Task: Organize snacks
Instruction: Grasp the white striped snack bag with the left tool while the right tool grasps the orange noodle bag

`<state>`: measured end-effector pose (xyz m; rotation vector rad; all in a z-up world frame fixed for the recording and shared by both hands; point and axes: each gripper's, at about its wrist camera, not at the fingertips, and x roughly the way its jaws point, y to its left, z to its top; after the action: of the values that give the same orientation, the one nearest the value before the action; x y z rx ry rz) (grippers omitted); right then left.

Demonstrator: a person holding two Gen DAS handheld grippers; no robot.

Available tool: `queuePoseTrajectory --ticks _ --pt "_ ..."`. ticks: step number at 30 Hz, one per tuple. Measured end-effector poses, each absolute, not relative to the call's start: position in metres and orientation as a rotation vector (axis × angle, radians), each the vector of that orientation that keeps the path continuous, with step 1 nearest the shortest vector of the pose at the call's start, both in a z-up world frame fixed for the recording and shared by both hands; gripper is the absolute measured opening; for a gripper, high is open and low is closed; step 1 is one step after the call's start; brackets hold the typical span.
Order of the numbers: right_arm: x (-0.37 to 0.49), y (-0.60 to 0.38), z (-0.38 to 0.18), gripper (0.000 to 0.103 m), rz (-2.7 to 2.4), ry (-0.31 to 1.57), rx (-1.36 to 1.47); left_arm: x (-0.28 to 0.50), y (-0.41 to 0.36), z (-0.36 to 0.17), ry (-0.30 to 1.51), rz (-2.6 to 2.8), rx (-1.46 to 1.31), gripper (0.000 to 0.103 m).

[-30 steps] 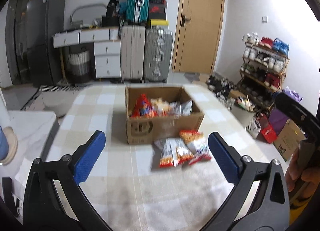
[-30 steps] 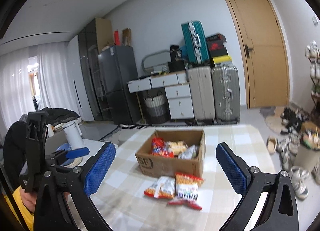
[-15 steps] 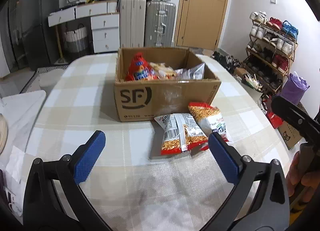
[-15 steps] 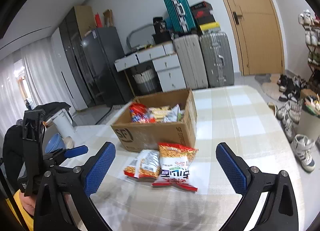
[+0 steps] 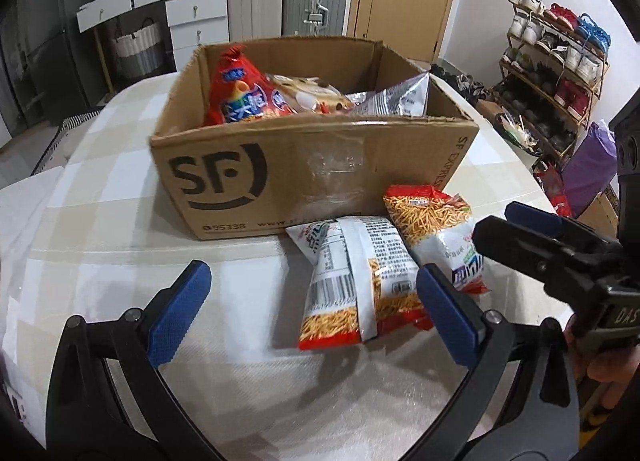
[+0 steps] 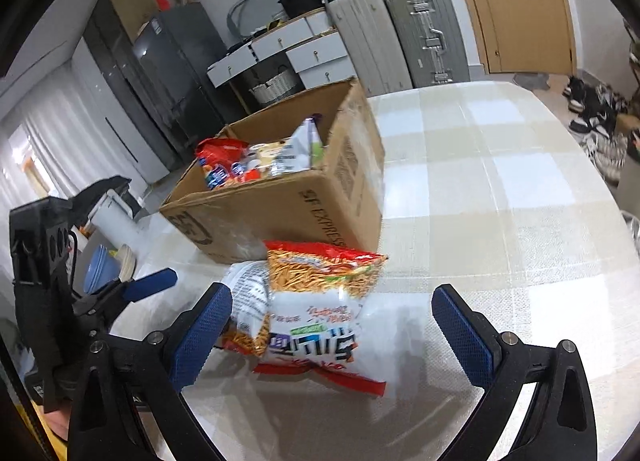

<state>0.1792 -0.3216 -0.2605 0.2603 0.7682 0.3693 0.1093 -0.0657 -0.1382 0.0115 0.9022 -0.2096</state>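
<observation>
Two snack packets lie loose on the tabletop, both just in front of the cardboard box — inside the box, three more bags at least: a red bag, a cookie bag and a silver bag. The face-down packet lies flat, long axis running from the box toward the near edge, barcode end nearest. The noodle packet lies beside it, touching, orange end at the box's near corner. Left gripper — jaws wide apart, holding nothing, right finger just over the face-down packet's edge. Right gripper spread wide too, empty, straddling the noodle packet
</observation>
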Motion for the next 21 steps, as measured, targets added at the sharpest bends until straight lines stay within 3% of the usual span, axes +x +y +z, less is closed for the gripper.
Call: queuePoseTrajectory --ticks 9,12,17,21 --pt "0.186 -0.328 -0.275 0.102 0.380 0.803 0.298 0.157 -0.089 -0.173 0.942 -0.214 -0.001 0.102" --pt "0.185 -0.323 -0.276 0.102 0.392 0.808 0.280 0.168 -0.091 -0.179 0.934 -0.244 -0.027 0.090" --pt "0.189 -0.316 -0.276 0.102 0.398 0.824 0.267 0.188 -0.096 -0.186 0.957 -0.367 -0.095 0.047" --pt "0.188 -0.315 -0.275 0.102 0.398 0.823 0.271 0.206 -0.102 -0.190 0.969 -0.356 -0.110 0.050"
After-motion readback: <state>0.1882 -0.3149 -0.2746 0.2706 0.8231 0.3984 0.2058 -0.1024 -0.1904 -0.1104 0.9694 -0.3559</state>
